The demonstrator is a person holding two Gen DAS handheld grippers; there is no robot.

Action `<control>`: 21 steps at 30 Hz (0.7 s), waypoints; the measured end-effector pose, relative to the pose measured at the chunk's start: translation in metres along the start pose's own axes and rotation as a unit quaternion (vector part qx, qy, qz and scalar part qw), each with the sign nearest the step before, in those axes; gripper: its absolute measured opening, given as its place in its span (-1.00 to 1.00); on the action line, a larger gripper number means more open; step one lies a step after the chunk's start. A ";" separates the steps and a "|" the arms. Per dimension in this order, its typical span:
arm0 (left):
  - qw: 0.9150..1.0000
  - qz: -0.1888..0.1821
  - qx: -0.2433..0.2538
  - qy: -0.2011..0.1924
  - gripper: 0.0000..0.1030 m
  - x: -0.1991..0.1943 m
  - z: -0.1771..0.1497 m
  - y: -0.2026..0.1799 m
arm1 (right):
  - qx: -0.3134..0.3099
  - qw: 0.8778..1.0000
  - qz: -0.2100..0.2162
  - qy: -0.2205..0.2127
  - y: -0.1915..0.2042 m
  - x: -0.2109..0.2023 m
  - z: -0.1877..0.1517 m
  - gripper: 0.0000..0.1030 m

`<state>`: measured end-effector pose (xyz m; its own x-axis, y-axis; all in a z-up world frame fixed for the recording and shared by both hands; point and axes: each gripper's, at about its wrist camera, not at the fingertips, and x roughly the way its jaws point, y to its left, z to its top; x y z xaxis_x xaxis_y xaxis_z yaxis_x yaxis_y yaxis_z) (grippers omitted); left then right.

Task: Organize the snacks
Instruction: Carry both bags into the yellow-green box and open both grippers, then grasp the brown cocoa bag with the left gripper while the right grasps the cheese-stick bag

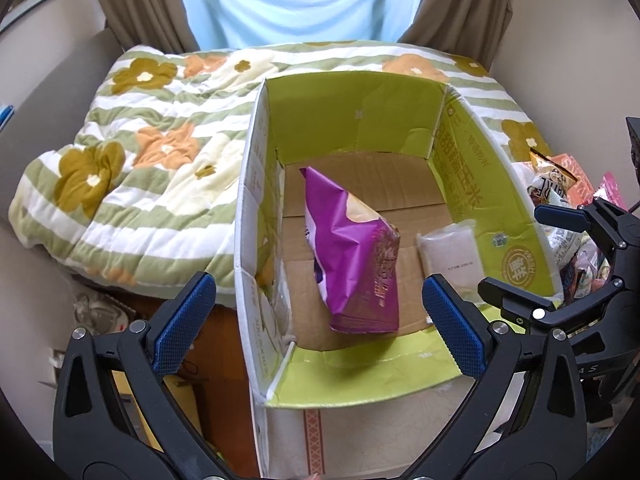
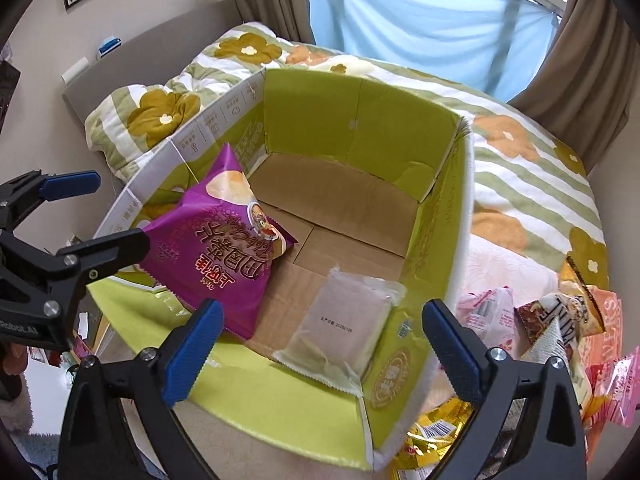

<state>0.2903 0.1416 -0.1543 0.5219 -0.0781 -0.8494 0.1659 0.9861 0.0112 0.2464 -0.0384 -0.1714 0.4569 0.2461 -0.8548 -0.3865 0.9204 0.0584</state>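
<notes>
- Green-and-white striped quilt with brown and orange flowers (image 1: 132, 168) covered the bed at the left, behind and beside the box.
- Left gripper (image 1: 316, 324), black with blue ribbed pads, hovered over the near left corner of the box, its fingers spread wide with nothing between the pads.
- Open cardboard box with lime-green inner flaps and a brown floor (image 1: 360, 120) stood against the quilt.
- Purple crinkled snack bag printed with potato chips (image 2: 224, 248) sat inside the box at its left, leaning on the left wall, one corner raised.
- Pale translucent flat packet with crimped ends (image 2: 340, 324) lay on the box floor at the near right, against the right wall, apart from the purple bag.
- Right gripper (image 2: 324, 344) hung above the near edge of the box, fingers spread wide, pinching nothing; the pale packet lay below between them.
- Loose heap of pink, orange and yellow snack packets (image 2: 576, 320) lay outside the box at the right.
</notes>
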 end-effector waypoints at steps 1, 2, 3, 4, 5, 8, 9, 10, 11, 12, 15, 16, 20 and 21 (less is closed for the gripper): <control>1.000 0.000 -0.001 -0.003 0.99 -0.003 -0.001 -0.001 | 0.000 1.000 -0.002 -0.002 0.001 -0.004 -0.001 0.92; 1.000 0.000 -0.003 -0.005 0.99 -0.007 -0.003 -0.001 | -0.001 1.000 -0.004 -0.006 0.000 -0.009 -0.002 0.92; 1.000 -0.001 -0.005 -0.008 0.99 -0.011 -0.004 -0.002 | -0.001 1.000 -0.006 -0.009 0.000 -0.014 -0.002 0.92; 1.000 -0.002 -0.008 -0.013 0.99 -0.015 -0.006 -0.002 | -0.001 1.000 -0.010 -0.013 0.000 -0.020 -0.004 0.92; 1.000 -0.003 -0.011 -0.016 0.99 -0.019 -0.007 -0.003 | 0.000 1.000 -0.013 -0.018 0.000 -0.026 -0.004 0.92; 0.999 -0.008 -0.019 -0.026 0.99 -0.032 -0.012 -0.006 | 0.006 0.999 -0.023 -0.029 -0.001 -0.045 -0.009 0.92; 0.999 -0.012 -0.020 -0.031 0.99 -0.037 -0.015 -0.008 | 0.011 0.999 -0.026 -0.034 -0.002 -0.051 -0.011 0.92; 0.999 -0.015 -0.020 -0.035 0.99 -0.041 -0.016 -0.010 | 0.018 0.999 -0.028 -0.040 -0.003 -0.057 -0.014 0.92; 0.999 -0.019 -0.019 -0.039 0.99 -0.045 -0.017 -0.011 | 0.025 0.998 -0.029 -0.044 -0.004 -0.062 -0.016 0.92; 0.999 -0.023 -0.016 -0.044 0.99 -0.049 -0.019 -0.015 | 0.033 0.998 -0.029 -0.049 -0.005 -0.068 -0.019 0.92; 0.998 -0.040 -0.006 -0.054 0.99 -0.059 -0.024 -0.027 | 0.058 0.996 -0.033 -0.063 -0.009 -0.083 -0.027 0.92; 0.997 -0.049 -0.002 -0.057 0.99 -0.061 -0.025 -0.032 | 0.067 0.995 -0.036 -0.066 -0.011 -0.088 -0.030 0.92; 0.995 -0.077 0.014 -0.060 0.99 -0.067 -0.027 -0.059 | 0.094 0.990 -0.054 -0.084 -0.022 -0.111 -0.050 0.92; 0.995 -0.080 0.020 -0.061 0.99 -0.070 -0.029 -0.068 | 0.101 0.989 -0.058 -0.087 -0.026 -0.117 -0.056 0.92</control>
<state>0.2187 0.0844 -0.1111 0.5835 -0.2533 -0.7716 0.2864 0.9532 -0.0964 0.1586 -0.1083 -0.1018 0.6262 0.1682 -0.7613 -0.1638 0.9830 0.0824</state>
